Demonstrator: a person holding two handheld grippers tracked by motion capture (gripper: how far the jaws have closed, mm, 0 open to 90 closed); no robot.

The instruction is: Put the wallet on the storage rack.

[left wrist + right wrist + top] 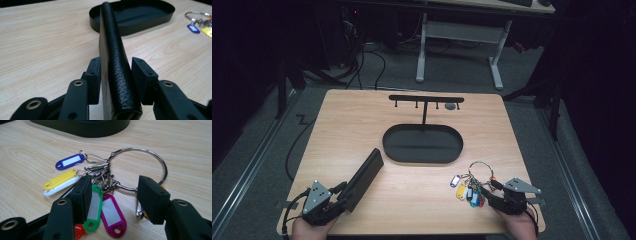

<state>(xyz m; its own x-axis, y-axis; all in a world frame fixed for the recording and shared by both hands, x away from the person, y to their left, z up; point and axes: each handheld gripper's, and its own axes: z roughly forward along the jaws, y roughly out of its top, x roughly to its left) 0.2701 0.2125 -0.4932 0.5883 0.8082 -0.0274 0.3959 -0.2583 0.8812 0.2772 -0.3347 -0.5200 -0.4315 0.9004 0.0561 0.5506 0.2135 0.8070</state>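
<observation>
- The left gripper (113, 70) has its jaws around the near end of a black wallet (363, 178), which stands on its long edge and runs away from the jaws toward the tray (422, 143)
- Its jaws are parted: the left pad sits at the leather, the right pad stands off with a clear gap, so the wallet looks released rather than clamped
- Standing on edge probably suits a side-on pinch; lying flat, the wallet would give the jaws little to close on
- The right gripper (113, 195) hovers with jaws apart over a key ring (140, 167) lying flat on the table (412, 195), with nothing pressed between the pads
- The ring's wire crosses between the two pads, with the coloured tags (93, 206) fanned out toward the left pad; a close here would likely catch ring and clips together
- Beyond both grippers stands a rack (426, 99) rising from the tray, its bar carrying small hooks, a likely home for the ring
- Hard to tell: whether the left pad truly touches the wallet or just grazes it
- The wallet's bottom edge is cut off by the left gripper view, so its footing near the jaws is unclear
- An orange tag behind the right pad is mostly hidden, as is a red one under the left jaw
- A small round thing at the bar's right end is too blurred to name
</observation>
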